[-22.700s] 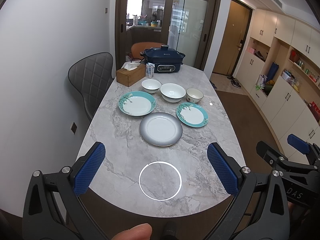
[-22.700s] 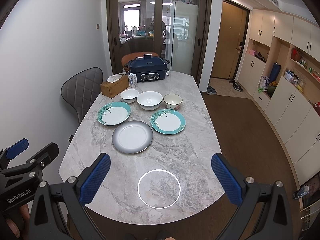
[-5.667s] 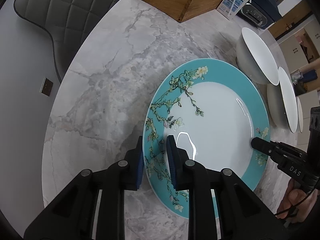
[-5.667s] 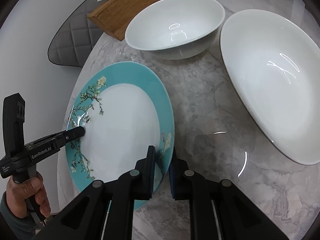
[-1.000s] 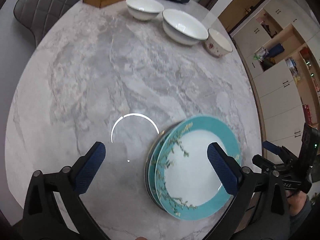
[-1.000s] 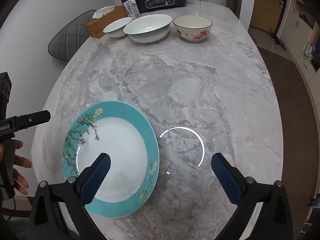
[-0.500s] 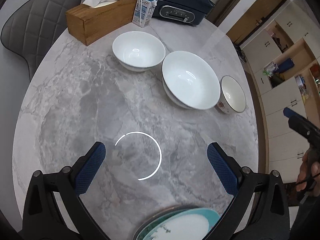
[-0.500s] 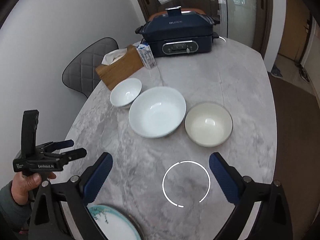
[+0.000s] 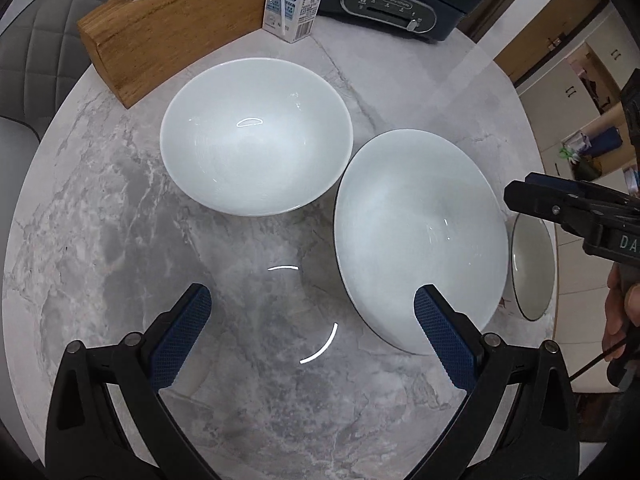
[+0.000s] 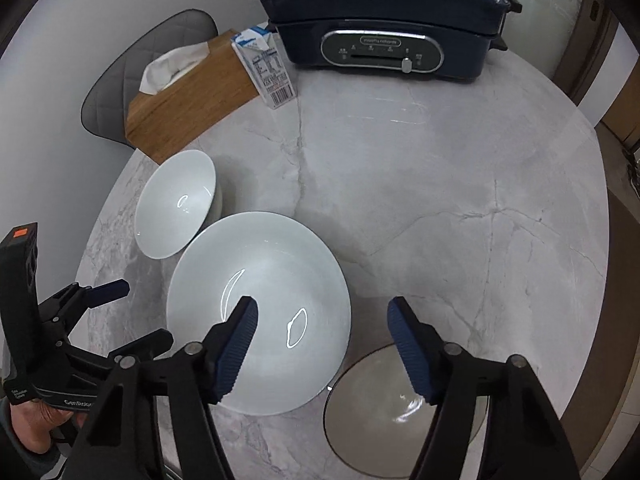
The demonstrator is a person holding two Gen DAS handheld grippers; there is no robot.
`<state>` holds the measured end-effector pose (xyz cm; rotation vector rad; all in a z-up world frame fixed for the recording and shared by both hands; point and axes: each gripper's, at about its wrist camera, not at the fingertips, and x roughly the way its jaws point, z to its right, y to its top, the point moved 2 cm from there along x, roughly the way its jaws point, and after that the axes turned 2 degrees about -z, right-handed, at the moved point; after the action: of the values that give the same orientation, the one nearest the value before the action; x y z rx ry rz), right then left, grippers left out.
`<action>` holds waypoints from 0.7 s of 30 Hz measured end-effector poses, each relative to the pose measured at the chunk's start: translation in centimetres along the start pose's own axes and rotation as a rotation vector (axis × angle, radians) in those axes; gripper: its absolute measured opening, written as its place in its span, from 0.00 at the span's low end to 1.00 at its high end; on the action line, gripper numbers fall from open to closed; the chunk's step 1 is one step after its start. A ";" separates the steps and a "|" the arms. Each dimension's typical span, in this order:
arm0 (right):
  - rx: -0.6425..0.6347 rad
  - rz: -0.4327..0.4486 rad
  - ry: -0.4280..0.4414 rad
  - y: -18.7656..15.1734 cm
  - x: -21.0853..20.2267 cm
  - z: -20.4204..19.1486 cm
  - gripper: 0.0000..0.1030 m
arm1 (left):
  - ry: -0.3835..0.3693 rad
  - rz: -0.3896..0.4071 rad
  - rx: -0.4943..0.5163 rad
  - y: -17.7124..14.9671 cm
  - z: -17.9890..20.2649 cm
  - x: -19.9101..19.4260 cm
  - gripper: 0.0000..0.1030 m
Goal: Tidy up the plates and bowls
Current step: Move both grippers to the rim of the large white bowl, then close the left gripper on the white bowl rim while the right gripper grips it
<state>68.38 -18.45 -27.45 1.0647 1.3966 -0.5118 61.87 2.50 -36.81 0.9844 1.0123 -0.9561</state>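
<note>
Standing in a row on a grey marble table (image 9: 100,240), three bowls sit upright with mouths up and nothing visible inside them: a small white bowl (image 9: 256,136) just in front of a wooden tissue box (image 9: 168,40), a wide white bowl (image 9: 416,236) just beside it with rims near touching, and a smaller dark-rimmed bowl (image 10: 400,408) on the far side of the wide one. All three are round, so none shows a long axis. White tissue pokes from the box, and a small milk carton (image 10: 264,68) stands upright between the box and a dark blue electric cooker (image 10: 380,20) at the table's far end. Pointing steeply down, the left gripper (image 9: 308,336) hangs over bare marble with its jaws spread wide, holding nothing; its right finger overlaps the wide bowl's near rim in the view, though contact cannot be told. The right gripper (image 10: 320,344) is closing, its jaws partly spread above the gap between the wide bowl and the dark-rimmed one, with no thing pinched.
</note>
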 end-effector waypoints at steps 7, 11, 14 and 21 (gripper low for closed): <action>-0.071 -0.082 -0.053 1.6 4.3 -0.6 0.64 | -0.018 -0.041 -0.008 1.1 0.2 3.5 0.75; -0.074 -0.123 -0.058 1.3 5.9 -0.5 0.51 | -0.051 -0.070 0.007 1.5 0.9 5.2 0.38; -0.077 -0.144 -0.061 0.7 6.6 -0.2 0.26 | -0.074 -0.077 0.015 1.9 1.5 6.1 0.27; -0.049 -0.141 -0.071 0.0 6.5 0.2 0.14 | -0.083 -0.087 0.016 2.1 2.3 6.9 0.12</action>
<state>69.55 -16.73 -33.58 0.9048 1.4204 -0.6093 66.08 -0.28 -42.47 0.9131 0.9856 -1.0699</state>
